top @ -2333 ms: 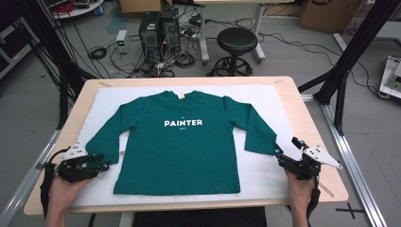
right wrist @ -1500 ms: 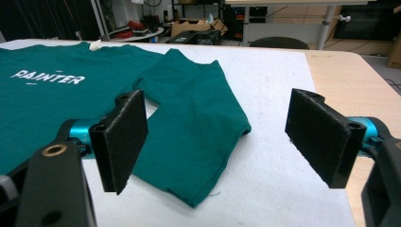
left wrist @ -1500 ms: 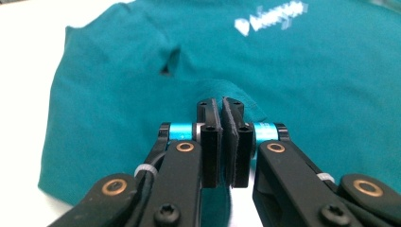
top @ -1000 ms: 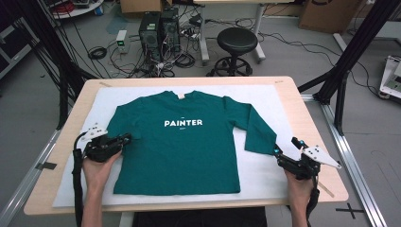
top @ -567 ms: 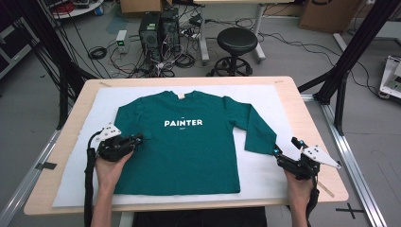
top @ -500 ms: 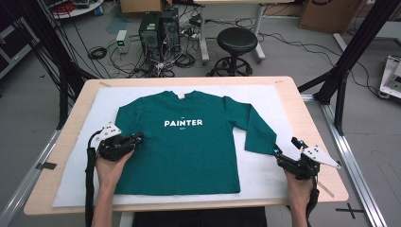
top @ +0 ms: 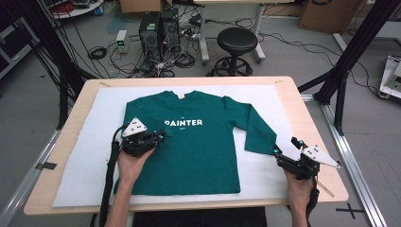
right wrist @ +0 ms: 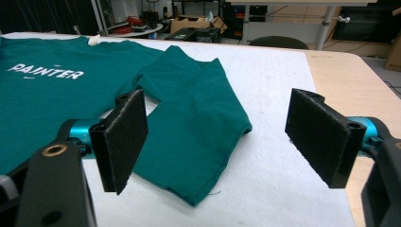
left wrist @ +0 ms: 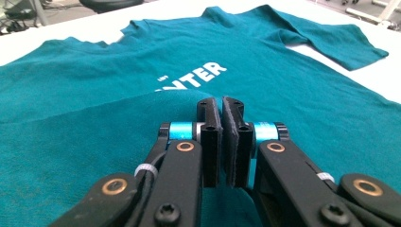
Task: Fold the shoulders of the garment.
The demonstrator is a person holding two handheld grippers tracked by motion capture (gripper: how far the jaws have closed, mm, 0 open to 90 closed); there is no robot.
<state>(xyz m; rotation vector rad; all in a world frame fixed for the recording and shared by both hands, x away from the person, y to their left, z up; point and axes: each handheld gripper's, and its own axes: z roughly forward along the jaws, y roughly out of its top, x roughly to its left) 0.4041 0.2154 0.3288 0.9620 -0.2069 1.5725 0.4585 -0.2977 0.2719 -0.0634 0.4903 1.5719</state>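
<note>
bare white mat [top: 279, 170] lies open between the right gripper [top: 287, 158] and the sleeve cuff [top: 259, 142]; the shirt [top: 198, 151] lies flat, nothing standing on it.

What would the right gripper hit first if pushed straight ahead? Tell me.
Probably the shirt's right sleeve: the right gripper, jaws open, points at its cuff end lying on the white mat. Depth is uncertain.

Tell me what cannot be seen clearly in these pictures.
- Left sleeve cuff: high view, hidden under the left tool; whether the shut pads pinch it stays unclear.
- Print on the shirt: left gripper view, its start hidden behind a fold.
- Neck label: too small to read.
</note>
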